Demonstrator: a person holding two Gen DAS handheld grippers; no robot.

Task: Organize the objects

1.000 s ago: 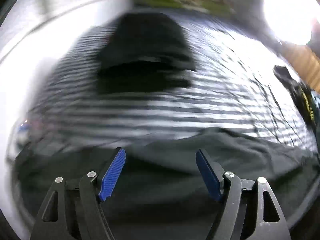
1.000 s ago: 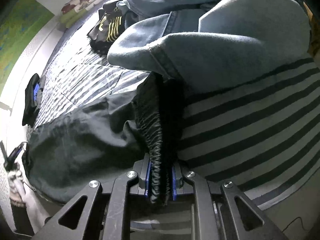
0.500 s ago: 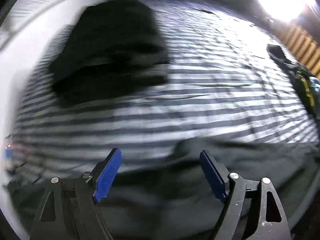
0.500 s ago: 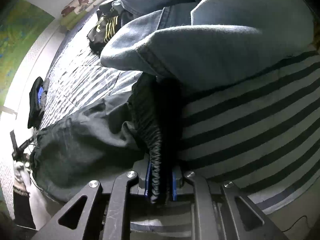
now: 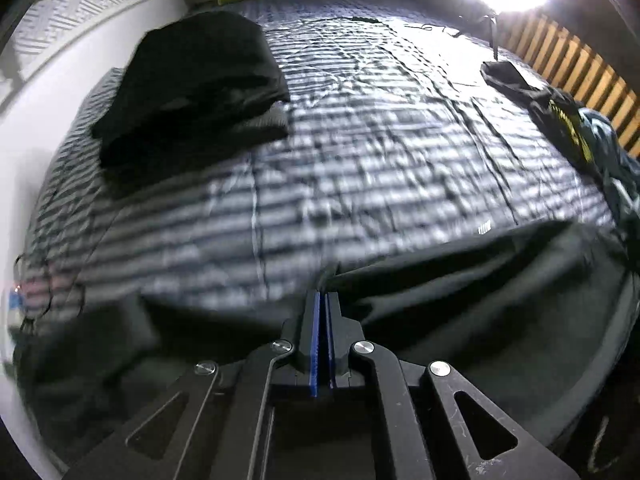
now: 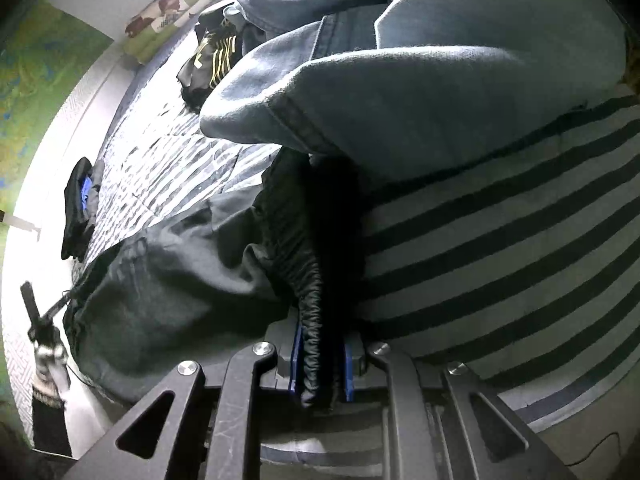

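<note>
My left hand-held gripper [image 5: 322, 300] had its blue pads pressed together, and whether a thin edge of the dark garment [image 5: 460, 300] was pinched between them I could not tell. That garment was black-grey, crumpled and soft, spread along the near edge of the bed [image 5: 360, 140] and reaching from the closed tips off to the right. My right hand-held gripper [image 6: 320, 344] was clamped on the garment's gathered, ribbed waistband [image 6: 308, 300], which ran upright between its pads. The rest of the cloth bunched away to the left of that grip. A blue denim piece [image 6: 440, 80] lay just beyond it on the striped sheet. Farther out, a folded black stack [image 5: 192, 84] sat near the bed's far left corner, and a black item with yellow print [image 5: 560, 120] lay by the right edge. A second before, my left jaws had stood wide apart over the dark cloth; the right grip looked unchanged.
</note>
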